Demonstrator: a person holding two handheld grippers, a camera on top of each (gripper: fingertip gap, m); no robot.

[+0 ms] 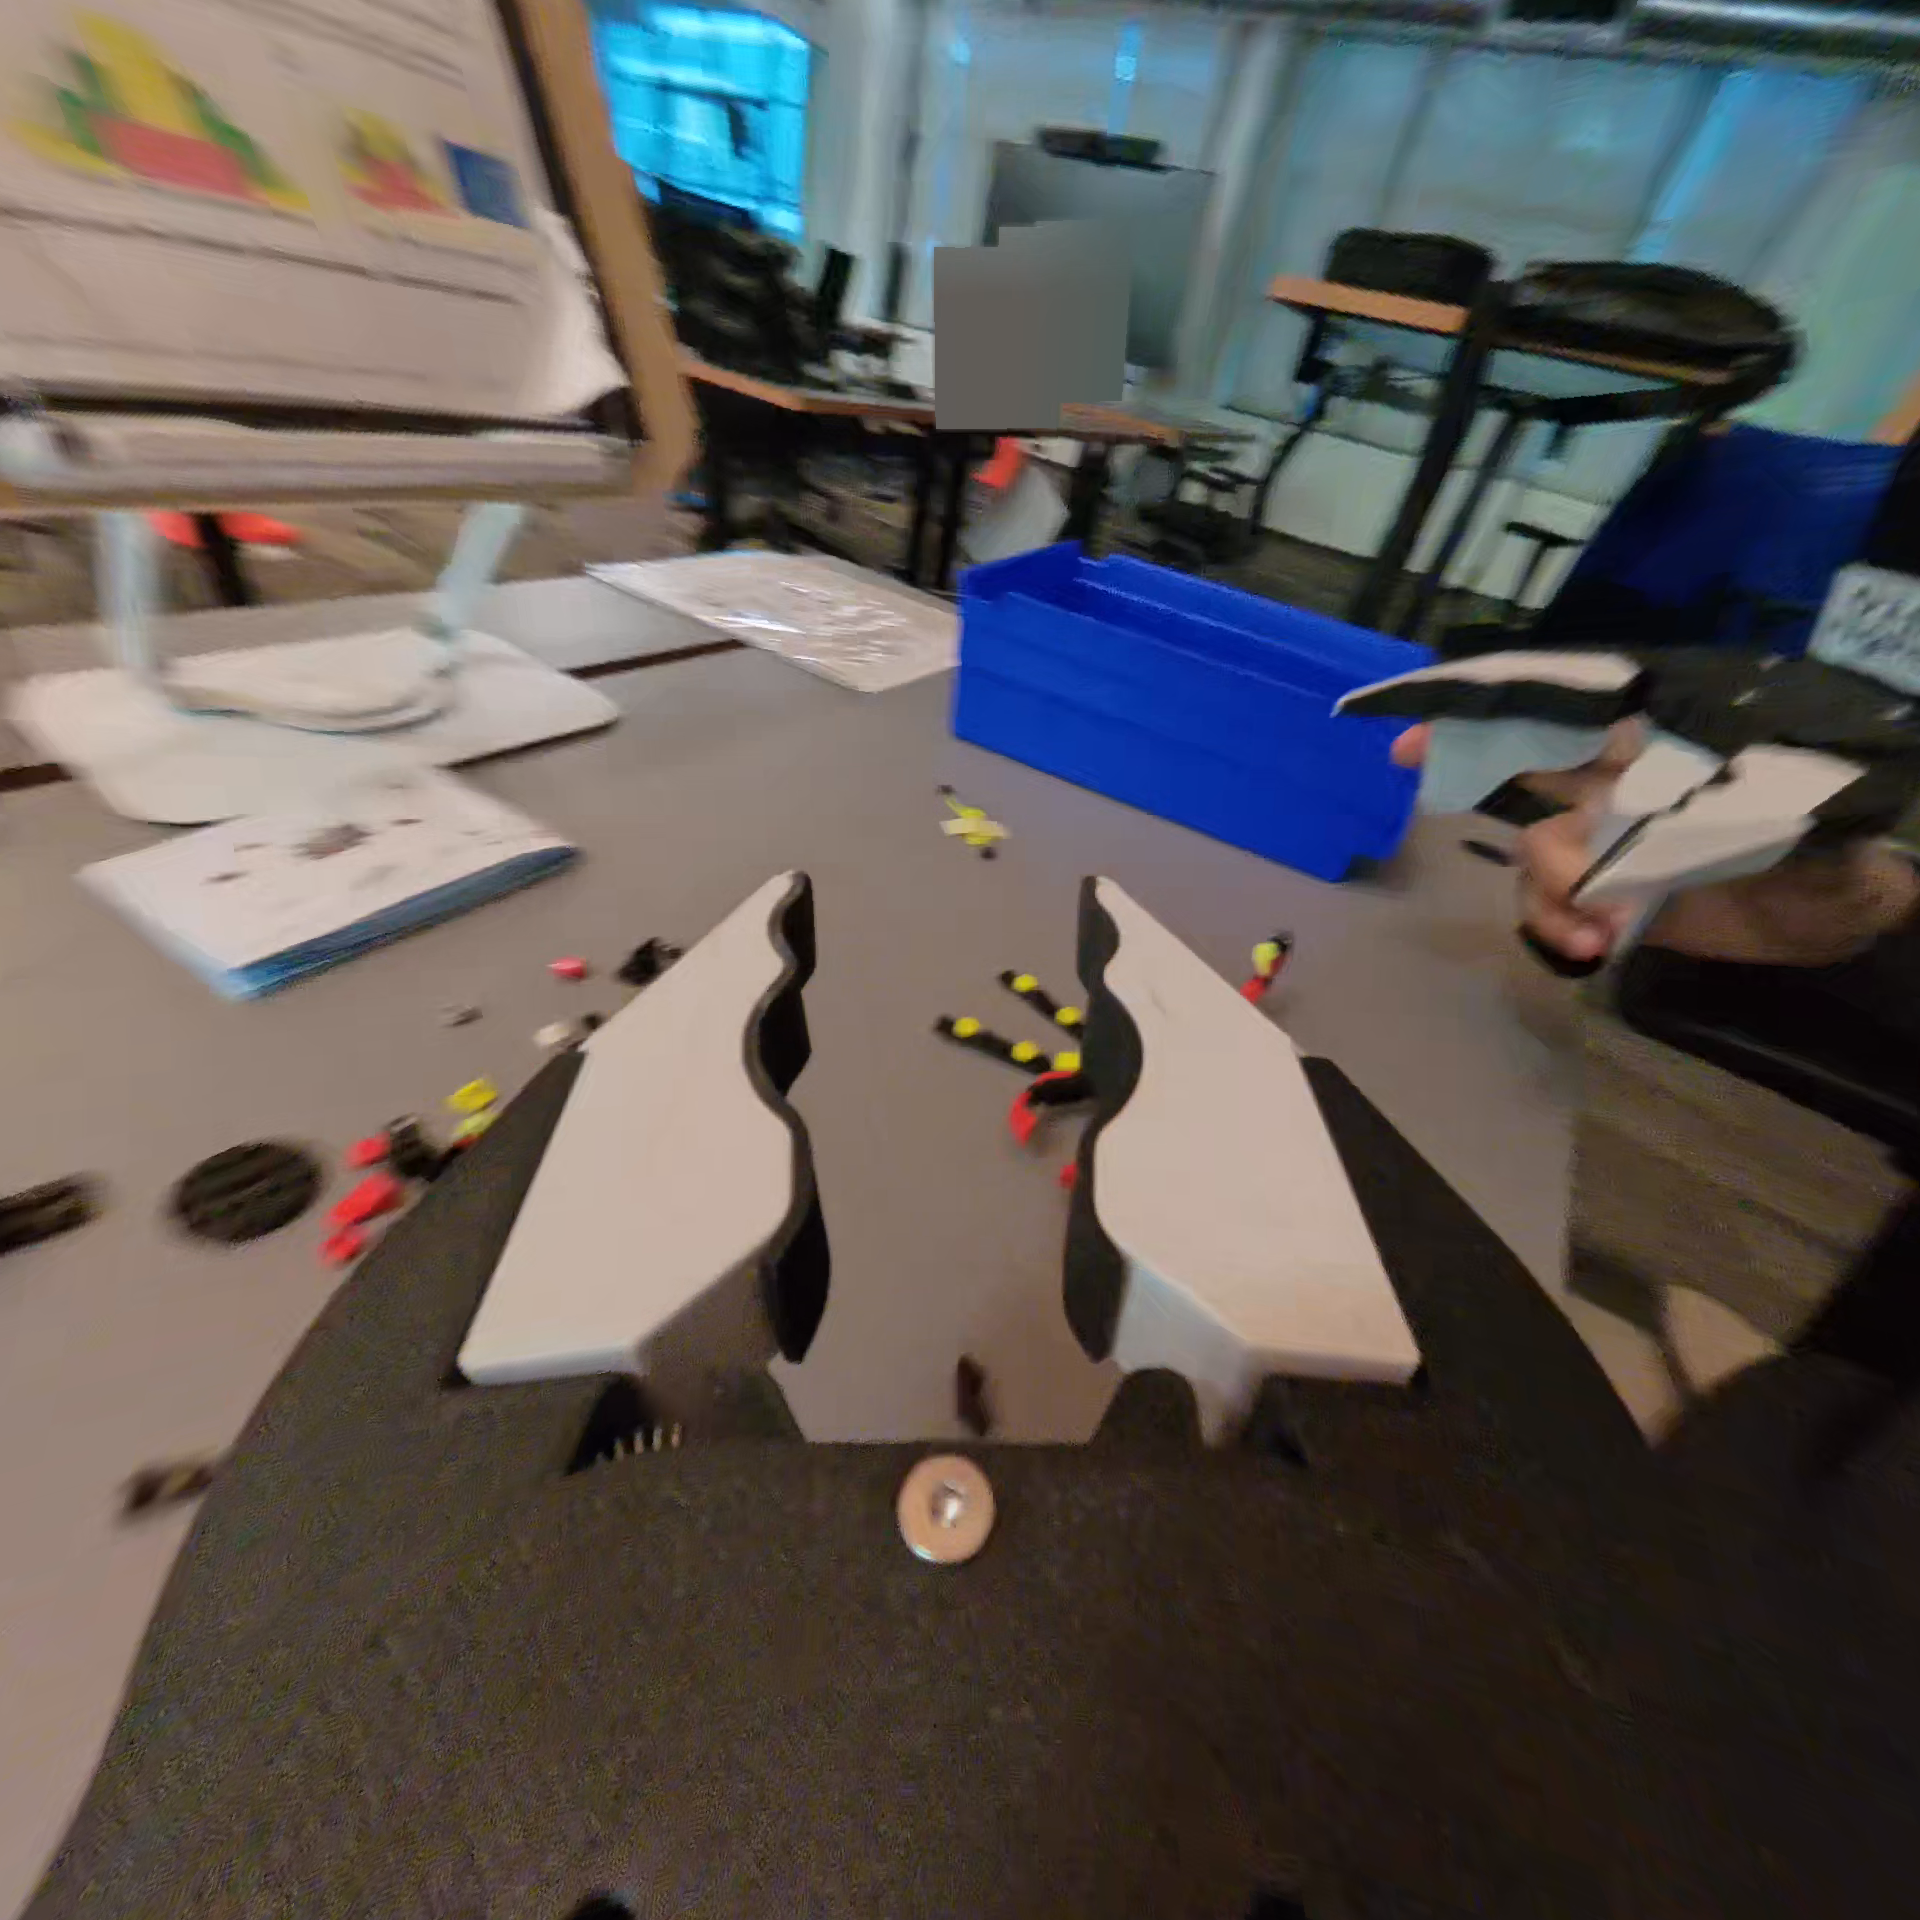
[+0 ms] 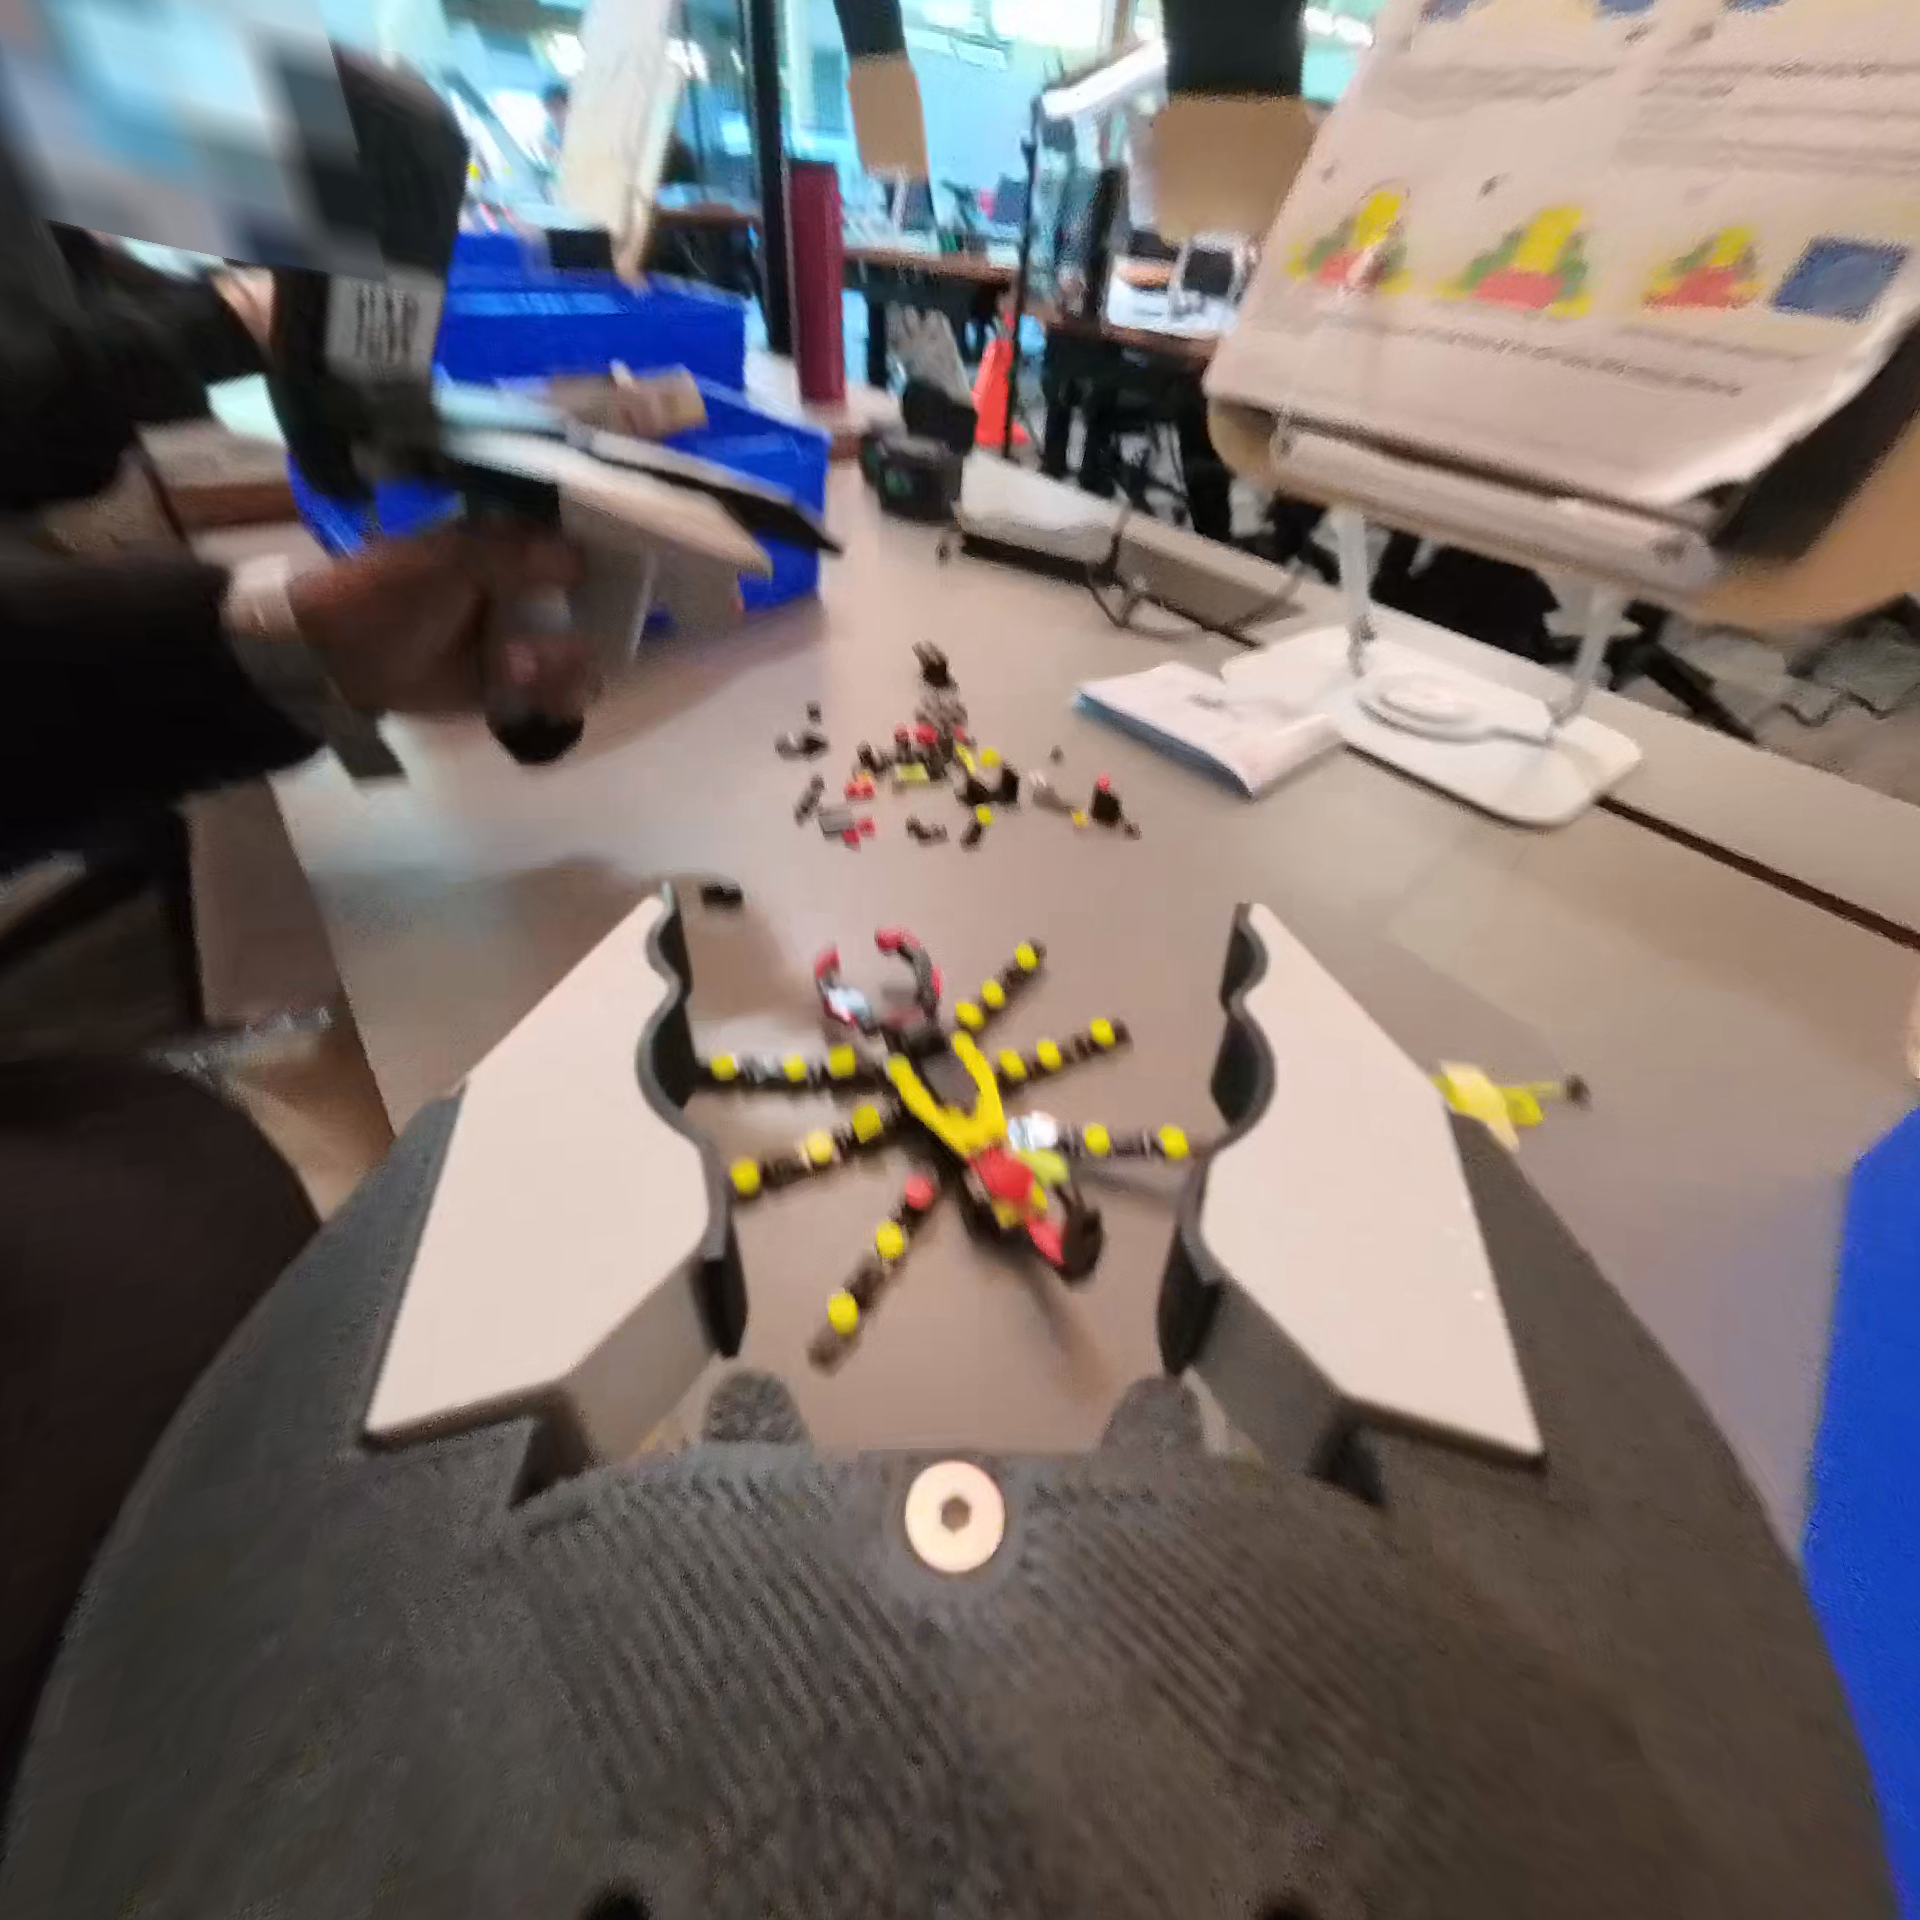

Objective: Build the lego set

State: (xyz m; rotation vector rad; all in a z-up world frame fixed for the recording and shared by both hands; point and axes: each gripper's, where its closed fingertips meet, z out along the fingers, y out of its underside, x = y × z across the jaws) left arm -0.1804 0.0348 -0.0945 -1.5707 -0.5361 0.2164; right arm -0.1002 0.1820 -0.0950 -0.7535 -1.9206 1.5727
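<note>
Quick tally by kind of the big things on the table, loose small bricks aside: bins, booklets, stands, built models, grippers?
Blue bin: 1
Booklet: 1
White stand: 1
Spider-like brick model: 1
Grippers, both open and empty: 2, left gripper, right gripper
Total: 6

Even indoor light with bright windows [image 1: 707, 114] behind; both views are motion-blurred, sharpest on the near fingers [image 1: 665, 1122], and bowed at the edges.
</note>
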